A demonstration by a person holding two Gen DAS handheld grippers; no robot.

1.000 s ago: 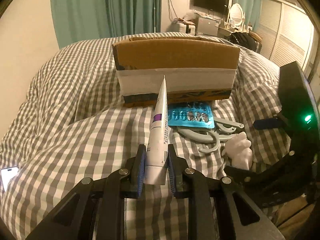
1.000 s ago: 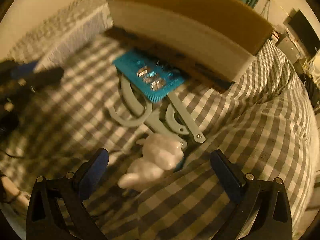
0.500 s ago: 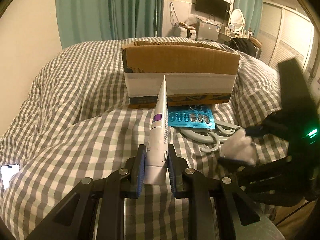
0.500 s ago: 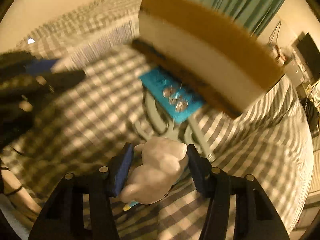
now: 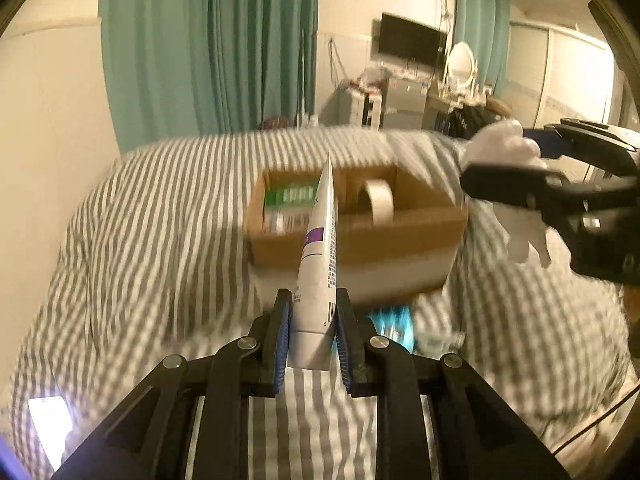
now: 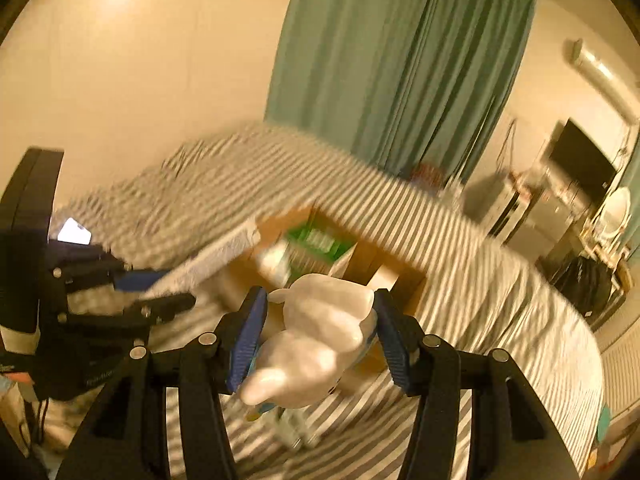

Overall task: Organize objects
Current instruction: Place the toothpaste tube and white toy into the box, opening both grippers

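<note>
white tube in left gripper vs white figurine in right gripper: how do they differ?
Shape: the white squeeze tube with a purple band is slim and tapers to a flat crimped tip; the glossy white animal-shaped figurine is lumpy and rounded.
Grip width: the left gripper is nearly closed on the tube; the right gripper is spread wider around the figurine.
Markings: the tube has print and a barcode; the figurine looks plain.
Shared: both white, both held above the bed.

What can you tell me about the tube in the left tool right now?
The tube is white, plastic-looking, with a purple band and small print and a barcode near its base. It points away from the camera, flat crimped end farthest, toward the open cardboard box. The left tool is shut on its wide lower end; nothing else touches it.
</note>
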